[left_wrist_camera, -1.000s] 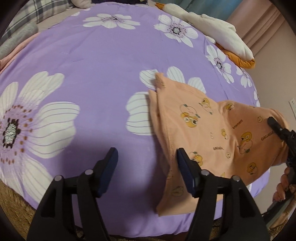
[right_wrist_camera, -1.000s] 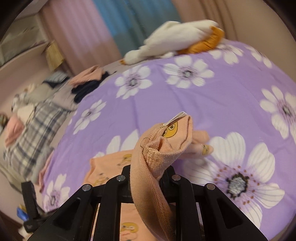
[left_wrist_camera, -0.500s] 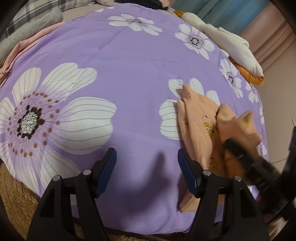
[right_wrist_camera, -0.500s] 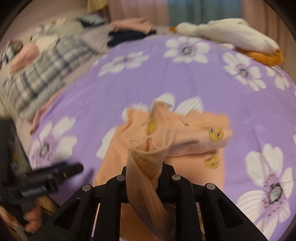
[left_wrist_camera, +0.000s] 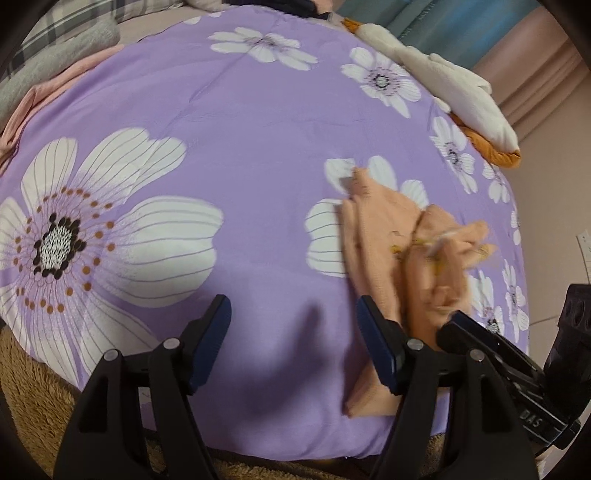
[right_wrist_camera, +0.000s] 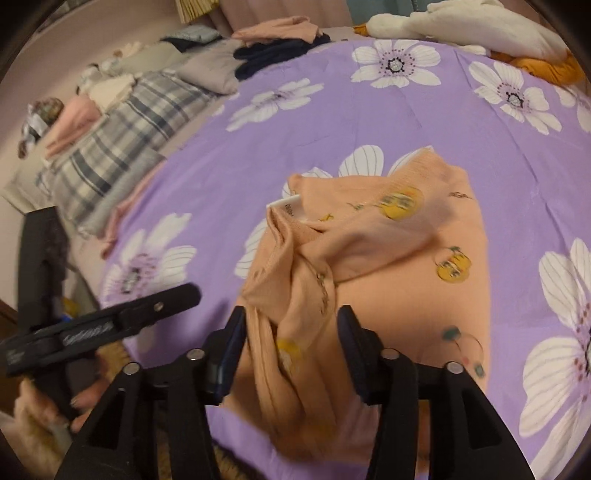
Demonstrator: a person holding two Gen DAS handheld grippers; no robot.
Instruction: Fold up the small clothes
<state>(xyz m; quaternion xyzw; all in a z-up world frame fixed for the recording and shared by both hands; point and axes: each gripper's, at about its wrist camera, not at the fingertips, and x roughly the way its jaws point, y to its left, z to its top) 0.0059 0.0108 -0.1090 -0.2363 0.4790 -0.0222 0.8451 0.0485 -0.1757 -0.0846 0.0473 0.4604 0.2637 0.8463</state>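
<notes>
A small peach garment (right_wrist_camera: 388, 266) with yellow cartoon prints lies bunched on the purple flowered bedspread (right_wrist_camera: 369, 122), its near part folded over the far part, a white label showing at its left. My right gripper (right_wrist_camera: 290, 347) is open, its jaws on either side of the garment's near fold. The garment also shows in the left wrist view (left_wrist_camera: 399, 258), at the right, near the bed's front edge. My left gripper (left_wrist_camera: 293, 339) is open and empty over bare bedspread, left of the garment. The right gripper's black body (left_wrist_camera: 509, 373) shows at lower right.
A white and orange plush toy (right_wrist_camera: 480, 29) lies at the bed's far right corner. Plaid bedding (right_wrist_camera: 122, 129) and stacked folded clothes (right_wrist_camera: 280, 37) lie along the left and back. Brown shaggy carpet (left_wrist_camera: 33, 406) runs below the bed's front edge.
My right gripper carried the garment's edge over to the left across the garment, lowered it and opened, letting go. The left gripper stayed open and shifted slightly left.
</notes>
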